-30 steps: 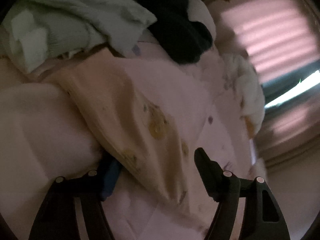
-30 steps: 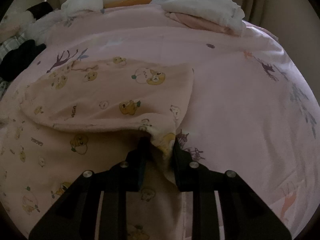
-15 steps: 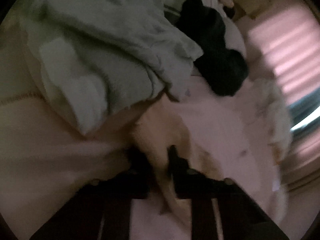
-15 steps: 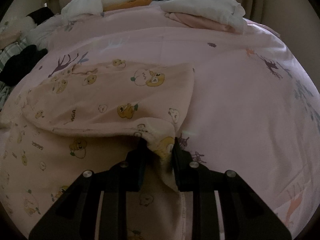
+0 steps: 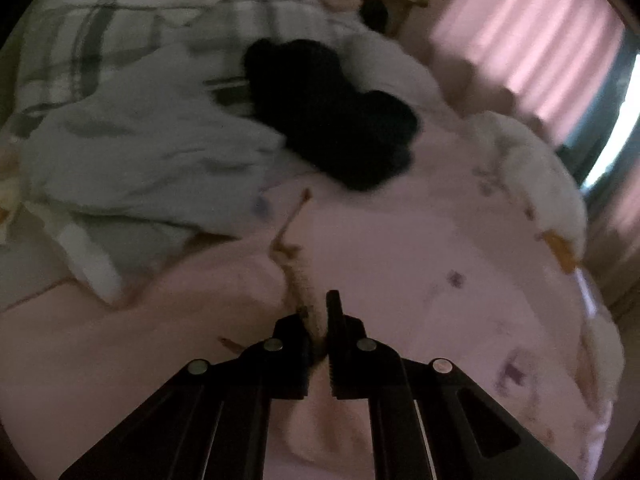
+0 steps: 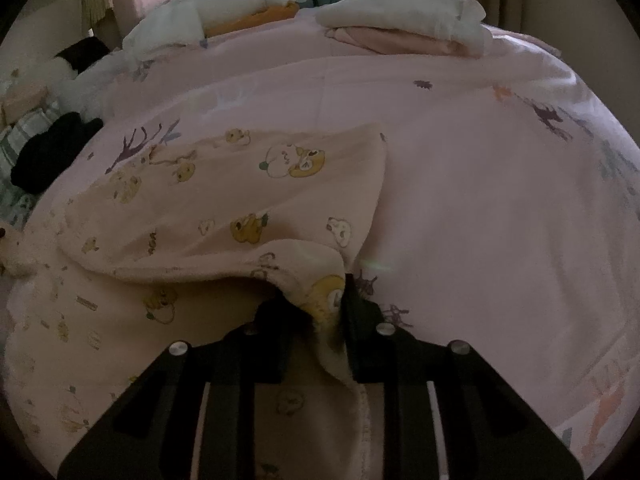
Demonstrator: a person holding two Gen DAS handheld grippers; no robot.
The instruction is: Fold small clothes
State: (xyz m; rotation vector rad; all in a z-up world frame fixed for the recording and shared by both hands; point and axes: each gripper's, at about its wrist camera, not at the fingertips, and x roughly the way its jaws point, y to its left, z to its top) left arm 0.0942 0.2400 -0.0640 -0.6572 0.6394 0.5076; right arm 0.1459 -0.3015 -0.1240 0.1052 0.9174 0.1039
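A pale peach garment with cartoon bear prints (image 6: 224, 208) lies spread on the pink bedsheet (image 6: 480, 200), partly folded over itself. My right gripper (image 6: 316, 304) is shut on a corner of its edge and holds that corner just above the bed. In the left wrist view my left gripper (image 5: 320, 316) is shut on another edge of the same garment (image 5: 300, 276), seen edge-on between the jaws. The rest of the garment is hidden below the left gripper.
A pile of unfolded clothes lies at the left: a pale green piece (image 5: 152, 160), a black piece (image 5: 332, 116), plaid fabric (image 5: 80, 28). Folded white and pink clothes (image 6: 408, 20) sit at the far bed edge beside a white and orange plush (image 6: 224, 16). Pink curtains (image 5: 528, 44) hang behind.
My left gripper went from open above the garment to shut on its edge, and its view swung toward the clothes pile. My right gripper kept its hold and lifted the corner slightly.
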